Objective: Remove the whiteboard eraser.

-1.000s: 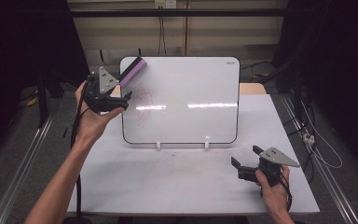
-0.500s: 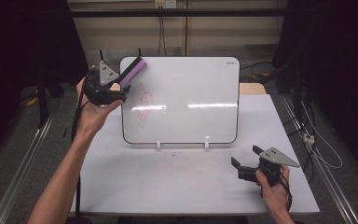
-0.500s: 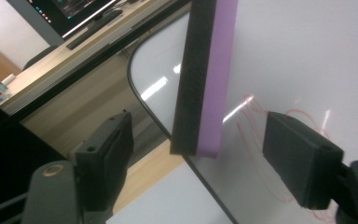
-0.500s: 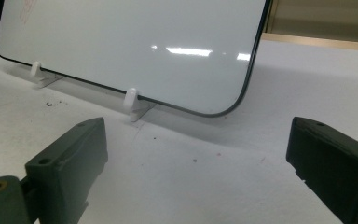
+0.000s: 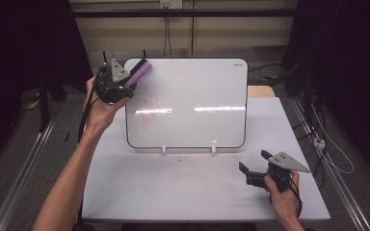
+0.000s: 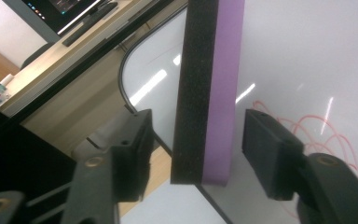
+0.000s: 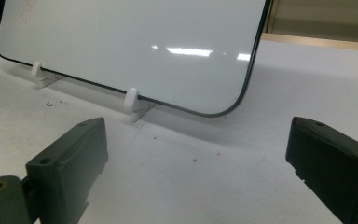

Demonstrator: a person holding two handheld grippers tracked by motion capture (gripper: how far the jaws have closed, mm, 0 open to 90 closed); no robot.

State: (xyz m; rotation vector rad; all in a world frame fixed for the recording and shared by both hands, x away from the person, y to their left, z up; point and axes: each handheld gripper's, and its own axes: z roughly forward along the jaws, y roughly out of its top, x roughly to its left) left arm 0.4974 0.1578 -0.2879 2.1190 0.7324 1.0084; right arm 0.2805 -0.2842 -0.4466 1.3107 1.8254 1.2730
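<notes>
At the whiteboard's [image 5: 188, 103] upper left corner: left gripper [image 5: 125, 84] closing round the eraser [image 5: 137, 74].
High view: right gripper [image 5: 254, 166] rests open, below the board's right foot. Left gripper view: jaws have just been narrowing, gaps remain beside the eraser [image 6: 209, 88]; an uneven pinch could tip it off the board.

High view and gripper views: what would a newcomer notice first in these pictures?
First, the whiteboard standing on the white table, with a red scribble near its left edge. Next, the purple-and-black eraser at the board's top left corner: it sits between the left gripper's jaws, which have just been closing, with small gaps visible on both sides. The right gripper rests open on the table, front right.
</notes>
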